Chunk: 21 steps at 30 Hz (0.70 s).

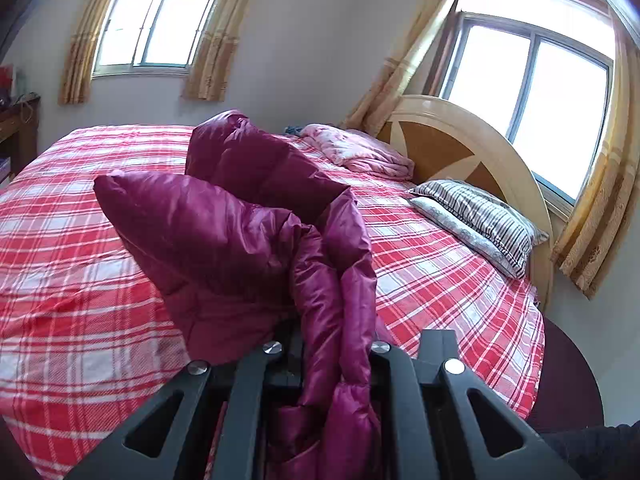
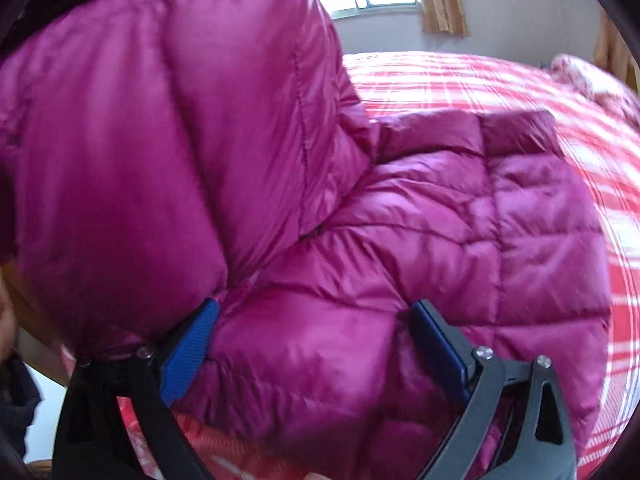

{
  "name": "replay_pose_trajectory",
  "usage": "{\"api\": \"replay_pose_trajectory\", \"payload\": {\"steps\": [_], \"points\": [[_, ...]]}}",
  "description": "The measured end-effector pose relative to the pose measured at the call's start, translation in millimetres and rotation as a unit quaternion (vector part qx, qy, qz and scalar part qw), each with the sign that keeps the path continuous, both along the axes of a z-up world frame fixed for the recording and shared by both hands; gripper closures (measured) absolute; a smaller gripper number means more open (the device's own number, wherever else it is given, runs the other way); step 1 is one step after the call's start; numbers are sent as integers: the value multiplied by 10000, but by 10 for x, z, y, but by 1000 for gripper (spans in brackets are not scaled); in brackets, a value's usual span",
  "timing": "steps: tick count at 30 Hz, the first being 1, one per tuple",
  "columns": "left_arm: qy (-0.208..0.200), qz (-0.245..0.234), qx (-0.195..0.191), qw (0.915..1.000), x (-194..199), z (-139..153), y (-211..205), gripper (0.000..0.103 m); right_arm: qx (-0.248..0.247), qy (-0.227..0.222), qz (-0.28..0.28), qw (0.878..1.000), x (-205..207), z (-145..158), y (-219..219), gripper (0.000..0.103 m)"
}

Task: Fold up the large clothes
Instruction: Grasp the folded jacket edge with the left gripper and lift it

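Jacket [image 1: 240,216] time: we are folding a big, puffy, purple-pink coat on the bed [image 1: 72,248] with the red check cover. Part of the coat lies on the bed and part is lifted up in the air.

Our left gripper [image 1: 336,364] is pinching a rolled-up edge of the coat. Its fingers are hidden under the cloth, but the cloth runs right between them and hangs from them, so we think it has a tight hold.

Our right gripper [image 2: 312,344] is spread wide. Its blue pads [image 2: 192,348] sit on each side of a fat fold of the coat, touching it but not squeezing it yet. A big puffy part of the coat, maybe a sleeve or the hood, hangs over it on the left.

We think we are in the middle of the step where one side gets lifted and laid over the rest. Next we likely need to close the right gripper on that fold, then move both grippers together so the coat does not slip. It is slippery and springs back
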<state>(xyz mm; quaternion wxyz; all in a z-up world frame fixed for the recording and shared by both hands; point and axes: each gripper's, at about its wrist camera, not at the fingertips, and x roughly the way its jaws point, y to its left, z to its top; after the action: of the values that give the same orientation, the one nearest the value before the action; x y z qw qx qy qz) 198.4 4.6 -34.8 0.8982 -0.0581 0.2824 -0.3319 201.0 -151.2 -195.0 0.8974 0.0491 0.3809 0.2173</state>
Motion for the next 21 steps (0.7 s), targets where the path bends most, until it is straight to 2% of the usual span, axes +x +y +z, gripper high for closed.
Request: {"api": "replay_pose_trajectory", "payload": {"steps": [3,6,8,11,15,18,20,21], "points": [[-2,-332,351,9988,172,-44,-437,92,-25,-143,-349,9993,-148,72,-329,3],[128,-630,629,9959,307,-159,-791,91,-401,-361,-707,9960,-291,97,-589,3],[101,-915,844,9922,301,-299,-994,91,-239,-356,-1031,9937,-309,94,-837,3],[-26,-1037,1083,9887,226,-558,-1129,90,107,-210,-1667,9857,-208,102,-1208,3],[-34,-982,1015,9900,174,-866,-1166,86,634,-352,-2146,9740,-71,283,-1552,3],[-126,-992,759,9921,167,-886,-1136,85,971,-422,-2070,9726,33,403,-1554,3],[-433,-1033,533,9923,88,-831,-1093,82,1031,-439,-1990,9736,108,452,-1535,5],[-702,-1008,485,9912,17,-800,-1069,76,1085,-442,-1938,9740,109,478,-1485,6]]}}
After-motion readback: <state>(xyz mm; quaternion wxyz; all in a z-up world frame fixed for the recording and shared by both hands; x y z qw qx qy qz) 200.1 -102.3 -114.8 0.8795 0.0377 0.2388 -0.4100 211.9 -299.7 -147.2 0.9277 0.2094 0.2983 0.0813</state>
